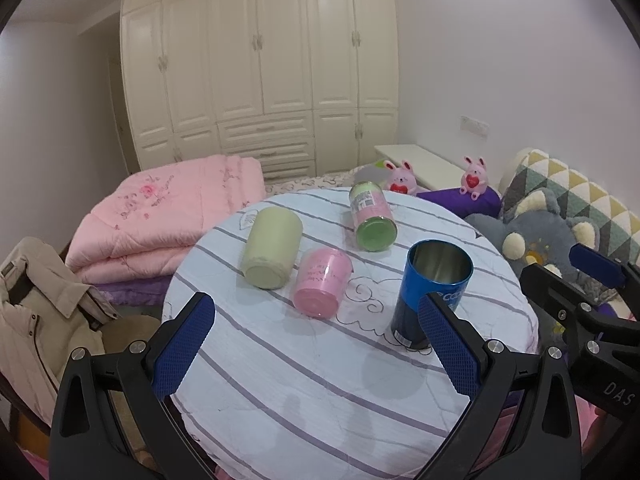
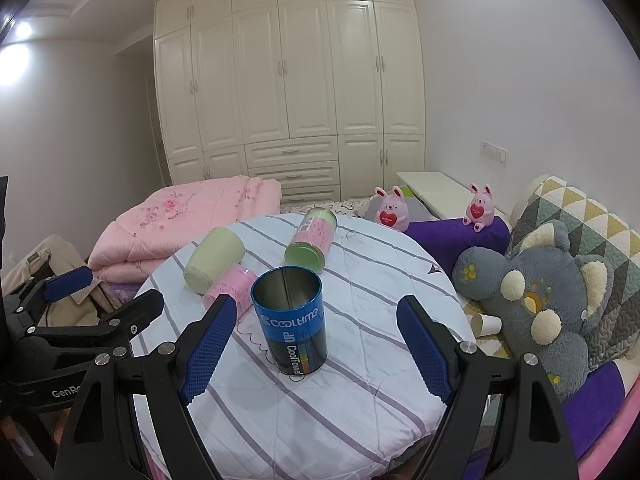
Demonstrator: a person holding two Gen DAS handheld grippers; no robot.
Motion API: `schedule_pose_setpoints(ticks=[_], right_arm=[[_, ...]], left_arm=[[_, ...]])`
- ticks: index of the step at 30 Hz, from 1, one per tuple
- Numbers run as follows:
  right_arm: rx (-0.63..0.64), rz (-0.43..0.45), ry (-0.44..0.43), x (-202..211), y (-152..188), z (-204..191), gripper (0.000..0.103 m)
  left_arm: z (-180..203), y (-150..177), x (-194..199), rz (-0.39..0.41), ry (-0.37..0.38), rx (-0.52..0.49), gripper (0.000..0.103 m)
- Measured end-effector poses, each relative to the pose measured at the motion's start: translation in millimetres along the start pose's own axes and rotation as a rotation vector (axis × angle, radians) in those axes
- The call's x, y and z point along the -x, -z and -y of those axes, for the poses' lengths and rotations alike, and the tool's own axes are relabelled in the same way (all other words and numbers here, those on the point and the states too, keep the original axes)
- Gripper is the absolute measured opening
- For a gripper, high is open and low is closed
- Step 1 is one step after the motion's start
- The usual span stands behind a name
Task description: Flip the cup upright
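A blue tin cup (image 1: 432,292) stands upright, mouth up, on the round striped table (image 1: 320,392); it also shows in the right wrist view (image 2: 292,320). A pale green cup (image 1: 272,252), a pink cup (image 1: 320,284) and a pink-and-green can (image 1: 372,216) lie on their sides behind it. My left gripper (image 1: 316,344) is open and empty, near the table's front edge. My right gripper (image 2: 316,348) is open and empty, its jaws either side of the blue cup and nearer the camera, not touching it.
A folded pink quilt (image 1: 160,220) lies on the bed behind the table. A grey plush toy (image 2: 540,300), two pink bunny toys (image 2: 392,212) and a paper cup (image 2: 486,324) lie to the right. A beige coat (image 1: 36,312) hangs at the left.
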State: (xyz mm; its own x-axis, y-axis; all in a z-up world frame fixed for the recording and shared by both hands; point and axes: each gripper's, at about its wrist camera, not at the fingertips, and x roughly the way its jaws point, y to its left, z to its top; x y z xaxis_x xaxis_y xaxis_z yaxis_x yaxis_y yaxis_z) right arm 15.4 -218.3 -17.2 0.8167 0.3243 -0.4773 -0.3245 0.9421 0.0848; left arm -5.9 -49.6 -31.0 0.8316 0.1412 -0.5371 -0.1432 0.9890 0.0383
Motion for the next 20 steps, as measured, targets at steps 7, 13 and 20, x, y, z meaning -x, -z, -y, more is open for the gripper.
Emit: schedule_pose_setpoints(ticks=[7,13,20], right_arm=[[0.002,-0.014,0.002,-4.5,0.9,0.0,0.084],[-0.003,-0.038,0.000,-12.6,2.5,0.3,0.084],[-0.007,-0.100,-0.010,-31.5,8.8,0.0,0.084]], left_arm=[[-0.6,-0.4,-3.3,-0.005,-0.001,0.000,0.103],[-2.4,0.7,-9.4,-0.022,0.000,-0.005,0.103],[-7.3,1.5,-24.6,-0.059,-0.002,0.007,0.103]])
